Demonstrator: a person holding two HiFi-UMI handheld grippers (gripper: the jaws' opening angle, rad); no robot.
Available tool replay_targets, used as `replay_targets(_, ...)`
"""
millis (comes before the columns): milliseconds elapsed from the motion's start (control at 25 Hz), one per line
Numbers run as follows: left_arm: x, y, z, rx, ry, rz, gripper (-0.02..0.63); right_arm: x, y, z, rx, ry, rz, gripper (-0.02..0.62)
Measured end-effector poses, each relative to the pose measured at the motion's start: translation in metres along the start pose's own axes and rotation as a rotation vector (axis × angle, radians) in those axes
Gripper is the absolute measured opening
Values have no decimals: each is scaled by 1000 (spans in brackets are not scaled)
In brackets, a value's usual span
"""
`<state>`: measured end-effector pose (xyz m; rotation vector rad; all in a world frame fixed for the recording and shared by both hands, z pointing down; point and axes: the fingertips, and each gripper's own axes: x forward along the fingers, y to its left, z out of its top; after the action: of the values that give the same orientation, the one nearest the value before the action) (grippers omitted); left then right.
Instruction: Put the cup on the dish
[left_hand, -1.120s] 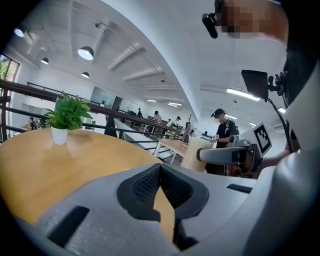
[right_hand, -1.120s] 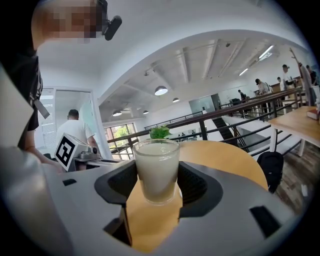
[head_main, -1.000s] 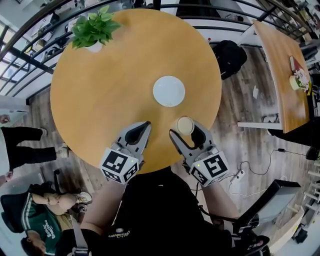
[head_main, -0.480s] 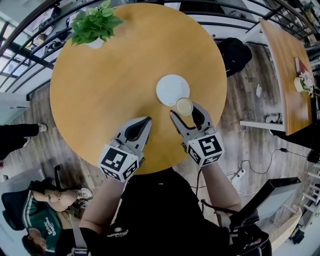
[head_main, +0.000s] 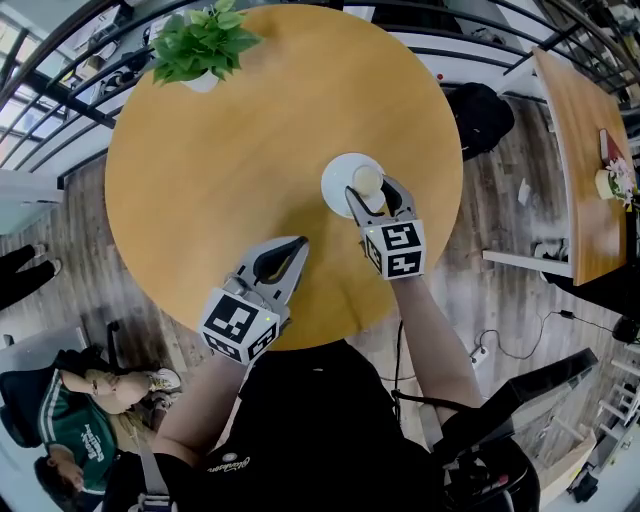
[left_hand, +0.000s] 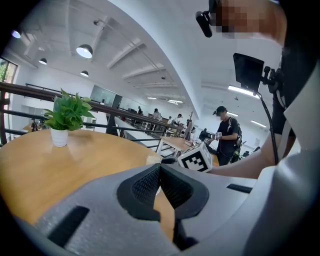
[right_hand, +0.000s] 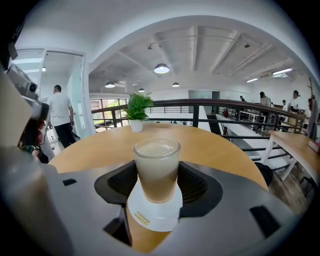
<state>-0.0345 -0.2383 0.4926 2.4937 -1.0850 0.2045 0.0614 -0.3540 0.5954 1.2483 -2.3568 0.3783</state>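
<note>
The round wooden table (head_main: 200, 180) fills most of the head view, standing on a plank floor (head_main: 480, 300) with dark railings behind it. A second, narrower table (head_main: 580, 150) stands well apart at the right edge.

Your left gripper (head_main: 297, 243) hangs over the near part of the round table, close to its rim. Its own view shows the two dark pads brought together with nothing between them. It is well apart from the dish and the cup.

Your right gripper (head_main: 369, 186) reaches further in, over the middle of the table, with its marker cube (head_main: 393, 249) towards you. Its jaws stand wide and clamp the cup, one pad pressed on each side of the glass.

A potted plant (head_main: 205, 45) in a white pot sits at the far left edge of the table, far from both grippers.

The white dish (head_main: 338, 185) lies flat near the table's centre, partly under the right gripper's tips.

The cup (head_main: 367, 179), a clear glass of pale milky drink, is upright between those jaws, directly over the right part of the dish. From the right gripper view its base sits low against the white surface, but you cannot tell whether it touches.
</note>
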Motion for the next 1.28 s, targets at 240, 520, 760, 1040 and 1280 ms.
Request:
replay_targets(240, -2, 2, -4, -18, 1, 8, -6, 31, -12, -18, 0, 56, -17, 252)
replay_targets(520, -6, 2, -5, -21, -1, 13, -6, 43, -11, -22, -5, 75, -20, 252)
replay_targets(760, -7, 3, -7, -23, 2, 10, -6, 47, -13, -32, -8, 97, -28, 252)
replay_targets(1040, -7, 3, -10, -22, 7, 8, -6, 49, -15, -43, -16, 115, -33, 252)
replay_targets(1280, -8, 1, -11, -25, 10, 6, -6, 48, -16, -46, -9, 111, -38, 252)
